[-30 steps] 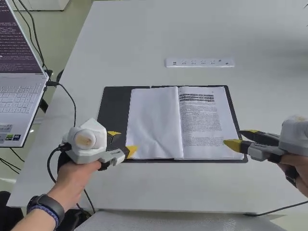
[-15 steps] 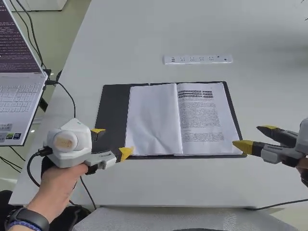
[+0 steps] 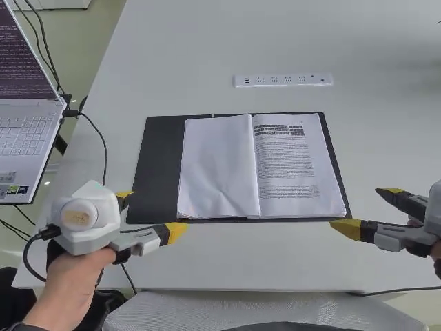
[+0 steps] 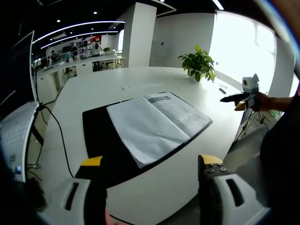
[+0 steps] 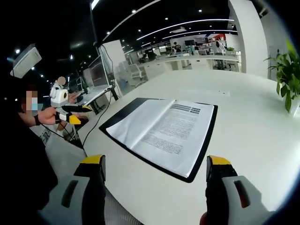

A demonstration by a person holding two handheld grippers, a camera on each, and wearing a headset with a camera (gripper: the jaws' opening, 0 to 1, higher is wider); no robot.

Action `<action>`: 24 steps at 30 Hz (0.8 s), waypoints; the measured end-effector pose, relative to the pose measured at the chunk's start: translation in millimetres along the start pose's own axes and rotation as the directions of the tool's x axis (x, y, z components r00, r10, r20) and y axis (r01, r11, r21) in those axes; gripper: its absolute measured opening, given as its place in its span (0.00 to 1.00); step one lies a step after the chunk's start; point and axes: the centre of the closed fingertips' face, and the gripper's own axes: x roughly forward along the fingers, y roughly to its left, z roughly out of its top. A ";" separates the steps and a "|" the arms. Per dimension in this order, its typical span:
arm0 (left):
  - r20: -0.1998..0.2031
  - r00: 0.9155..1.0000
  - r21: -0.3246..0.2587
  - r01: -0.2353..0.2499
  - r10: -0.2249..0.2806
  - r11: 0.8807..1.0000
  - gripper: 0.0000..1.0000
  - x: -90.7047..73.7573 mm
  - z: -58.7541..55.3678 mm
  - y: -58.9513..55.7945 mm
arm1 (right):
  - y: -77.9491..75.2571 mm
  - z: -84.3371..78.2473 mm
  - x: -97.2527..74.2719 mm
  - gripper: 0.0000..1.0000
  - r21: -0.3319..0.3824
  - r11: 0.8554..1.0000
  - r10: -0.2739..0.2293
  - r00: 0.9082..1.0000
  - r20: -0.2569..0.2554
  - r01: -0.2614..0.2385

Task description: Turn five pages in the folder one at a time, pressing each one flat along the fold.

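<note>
My left hand-held gripper and right hand-held gripper are spread and empty, flanking the one folder open on the bench. No page is held (between turns, I judge); next the right must pinch the outer edge of the printed page and swing it left.

Legible text: none. Printed page in folder: dense lines under a bold heading, too small to read. The laptop screen: text rows, unreadable.
</note>
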 end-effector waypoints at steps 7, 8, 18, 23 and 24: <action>0.001 1.000 0.004 0.004 -0.004 1.000 0.81 -0.1 0.5 -1.8 | 2.6 0.3 1.0 0.87 -0.014 1.000 0.002 1.000 -0.007 -0.002; 0.002 1.000 0.006 0.005 -0.005 1.000 0.81 0.0 1.1 -2.1 | 3.6 -0.2 1.4 0.86 -0.014 1.000 0.004 1.000 -0.008 -0.004; -0.005 1.000 0.024 0.020 -0.020 1.000 0.82 5.5 2.8 -5.5 | 13.1 -5.8 10.7 0.85 -0.012 1.000 0.023 1.000 -0.021 -0.023; -0.003 1.000 0.026 0.023 -0.023 0.999 0.82 7.2 4.0 -6.6 | 15.7 -3.5 13.0 0.84 -0.004 1.000 0.030 0.999 -0.012 -0.030; -0.002 1.000 0.026 0.023 -0.023 0.999 0.82 7.4 4.4 -6.7 | 15.8 -3.6 13.4 0.84 -0.006 1.000 0.030 0.999 -0.014 -0.030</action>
